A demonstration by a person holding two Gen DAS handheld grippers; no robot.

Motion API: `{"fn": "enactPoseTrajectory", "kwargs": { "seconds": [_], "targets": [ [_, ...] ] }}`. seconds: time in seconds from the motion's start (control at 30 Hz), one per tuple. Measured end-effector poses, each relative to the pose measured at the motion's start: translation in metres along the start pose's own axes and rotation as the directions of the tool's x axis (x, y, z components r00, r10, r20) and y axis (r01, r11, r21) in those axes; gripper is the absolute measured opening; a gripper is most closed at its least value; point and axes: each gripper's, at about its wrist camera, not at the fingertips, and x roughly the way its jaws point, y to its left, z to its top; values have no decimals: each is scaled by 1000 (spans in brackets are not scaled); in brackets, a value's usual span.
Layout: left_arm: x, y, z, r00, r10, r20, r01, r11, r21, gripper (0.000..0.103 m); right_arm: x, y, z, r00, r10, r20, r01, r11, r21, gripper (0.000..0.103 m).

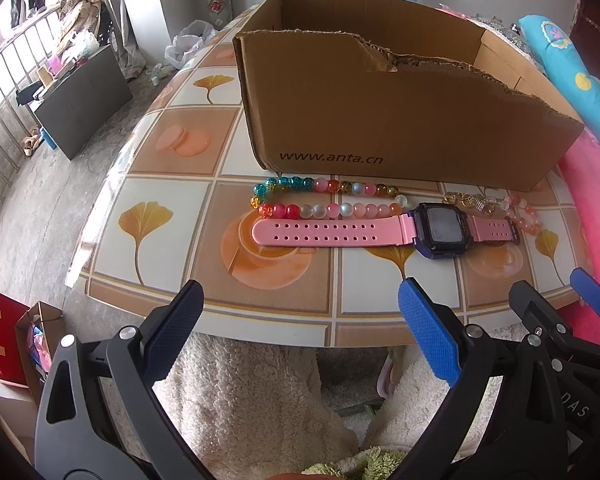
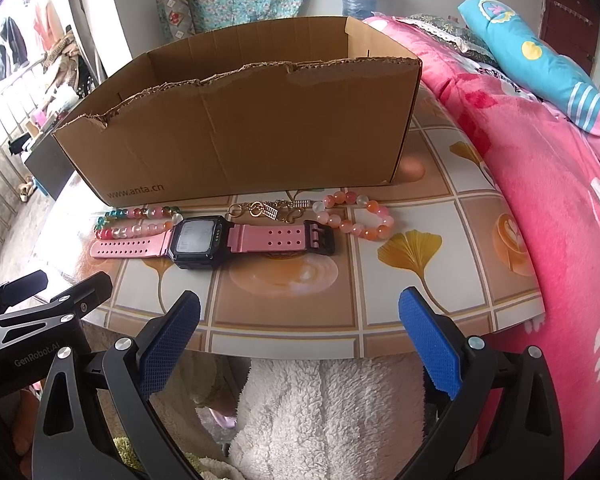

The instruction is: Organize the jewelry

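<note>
The left gripper [image 1: 300, 304] hangs at the near edge of the table [image 1: 172, 152], jaws spread wide and gripping nothing; its blue ribbed pads [image 1: 428, 332] frame a stretch of fluffy white fabric [image 1: 260, 392] below the table's rim. The right gripper [image 2: 300, 312] sits just beside it, likewise wide apart and empty (each one shows at the side of the other's view).

Just beyond the fingers, on the tiled tablecloth printed with ginkgo leaves and coffee cups, lies the jewelry, in a row across the table. Nearest is a pink-strapped digital watch [image 1: 384, 230], laid flat with its strap stretched out sideways and its dark square face up. Touching its far side, toward the left, is a long strand of multicoloured glass beads [image 1: 324, 198], folded into two parallel lines. Behind the watch's buckle end rests a small tangle of gold-coloured chain with charms [image 2: 272, 210], and just to the right of that a bracelet of pink and orange beads [image 2: 356, 216], lying in a loose ring and near the black buckle.

Behind all four stands an open cardboard box [image 1: 380, 112], its near wall torn ragged along the top and printed with "www.anta.cn"; what it holds cannot be seen. To the right of the table a pink floral blanket [image 2: 540, 168] is heaped, with a turquoise pillow [image 2: 532, 56] on it.
</note>
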Motion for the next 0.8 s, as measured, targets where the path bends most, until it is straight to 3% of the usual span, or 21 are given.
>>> {"fn": "enactPoseTrajectory", "kwargs": {
  "seconds": [0.8],
  "targets": [
    [-2,-1,-2,1000,-2,0,2,1000,2,94,-2,1,-1,1000,2,7,-2,1000,-2,97]
  ]
}}
